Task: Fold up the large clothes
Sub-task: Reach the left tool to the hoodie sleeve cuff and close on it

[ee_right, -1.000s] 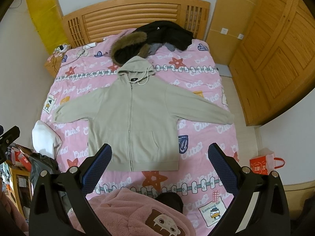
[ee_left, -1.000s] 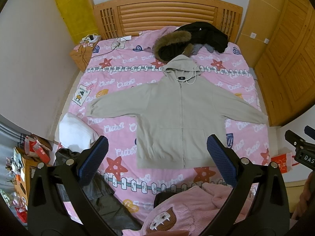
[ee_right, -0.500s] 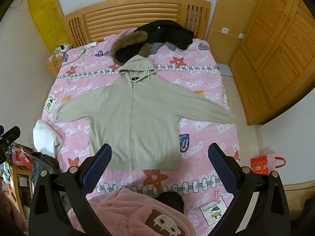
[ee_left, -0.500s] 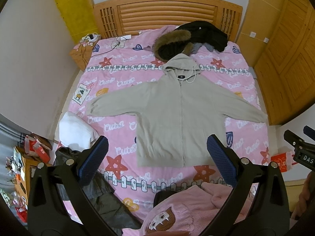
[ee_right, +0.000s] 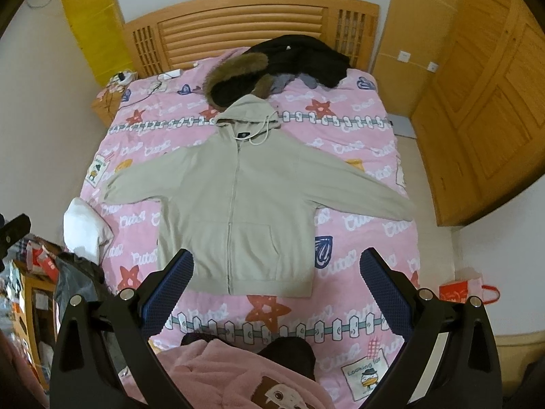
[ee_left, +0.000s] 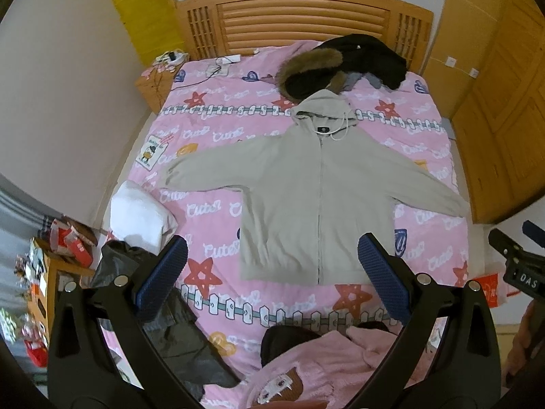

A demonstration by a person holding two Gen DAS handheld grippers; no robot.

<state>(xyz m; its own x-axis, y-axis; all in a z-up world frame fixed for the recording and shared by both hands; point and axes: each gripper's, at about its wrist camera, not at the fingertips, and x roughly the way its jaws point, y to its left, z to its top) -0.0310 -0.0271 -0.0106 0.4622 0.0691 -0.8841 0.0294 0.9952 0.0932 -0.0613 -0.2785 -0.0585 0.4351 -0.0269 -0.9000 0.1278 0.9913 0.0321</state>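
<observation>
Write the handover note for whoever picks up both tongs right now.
Left tongs: open, empty, held above the foot of the bed.
Right tongs: open, empty, also above the foot of the bed.
Hoodie: flat on the pink bedspread, zipped, front up, both sleeves spread wide, hood toward the headboard.
Also on the bed: a black fur-trimmed coat past the hood, a white bundle at the left edge, a pink fleece garment at the near edge.
Done: hoodie laid out.
Left: every fold. Likely sleeves in first, then hem toward hood.
</observation>
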